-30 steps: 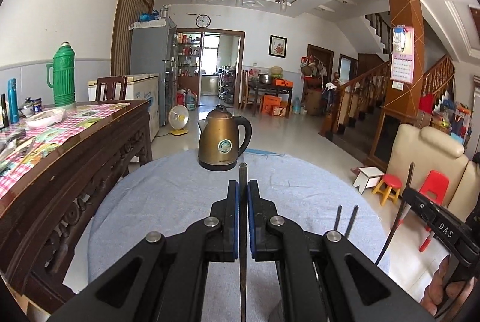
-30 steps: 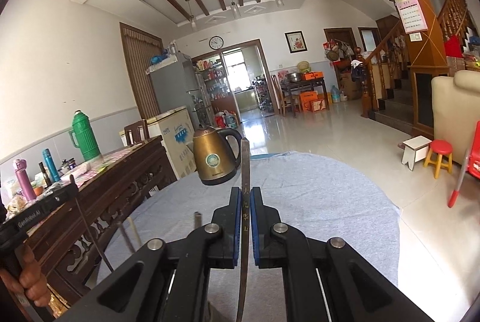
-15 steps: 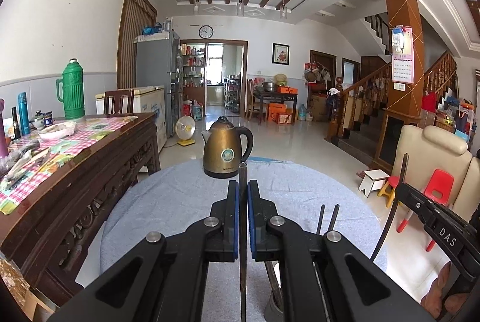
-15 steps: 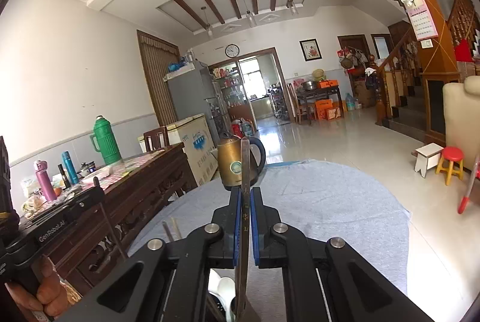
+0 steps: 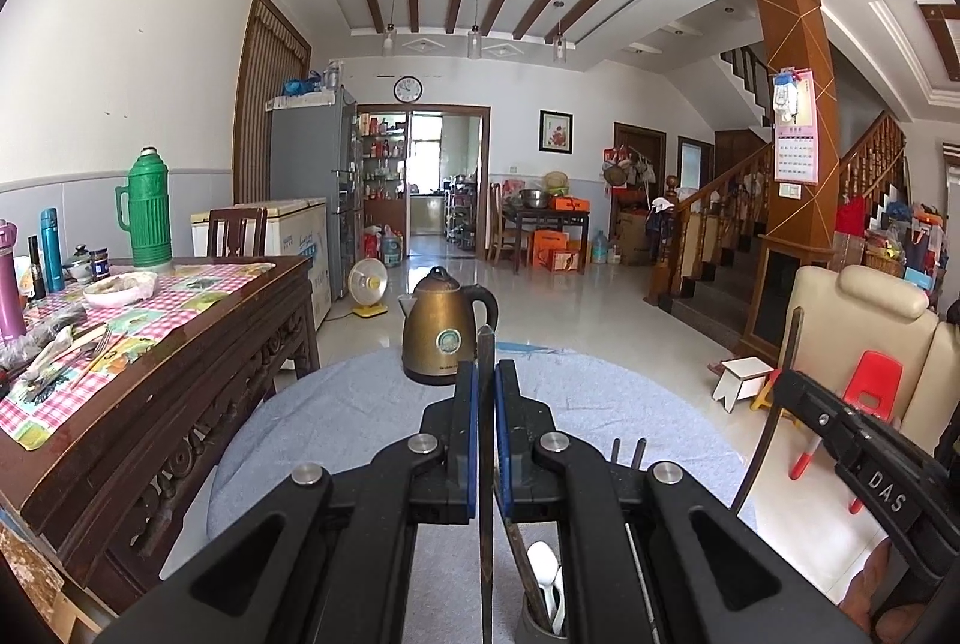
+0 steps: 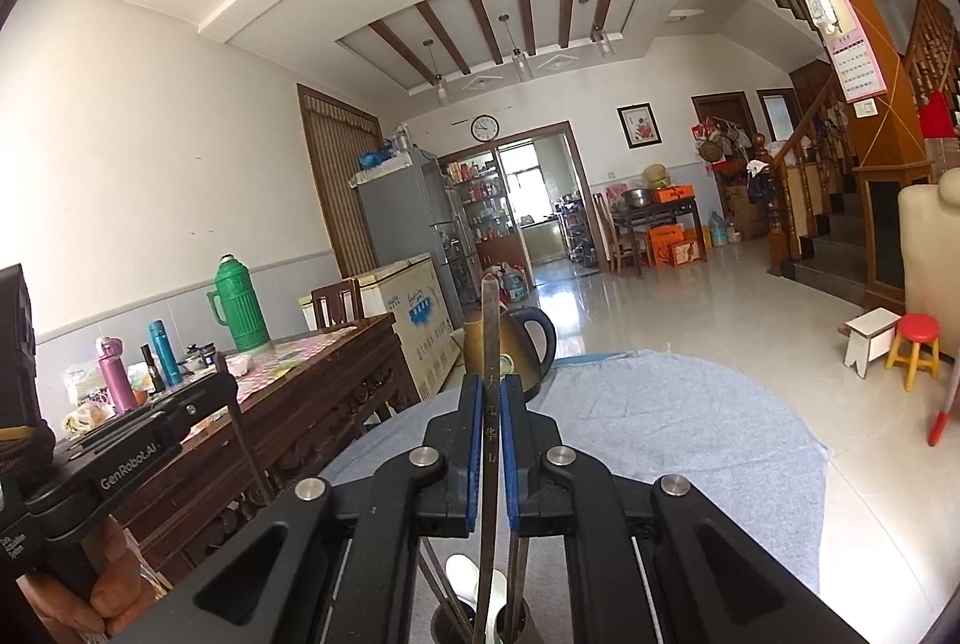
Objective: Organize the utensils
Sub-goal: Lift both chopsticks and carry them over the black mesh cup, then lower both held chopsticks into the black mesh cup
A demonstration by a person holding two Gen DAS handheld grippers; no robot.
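My left gripper is shut on a dark chopstick that stands upright between its blue pads. Just under it, a dark utensil holder holds a white spoon and more chopsticks. My right gripper is shut on another dark chopstick, which bears gold characters and is also upright. The same holder and spoon show below it. Each gripper appears at the edge of the other's view, held in a hand, with its stick slanting down towards the holder.
The holder stands on a round table under a grey cloth, with a brass kettle at the far edge. A carved wooden side table on the left carries flasks, a bowl and loose cutlery. A cream armchair and stools stand to the right.
Both grippers have risen and drawn back with their chopsticks still held. The holder with the white spoon has come into view beneath them, and the kettle now looks farther off.
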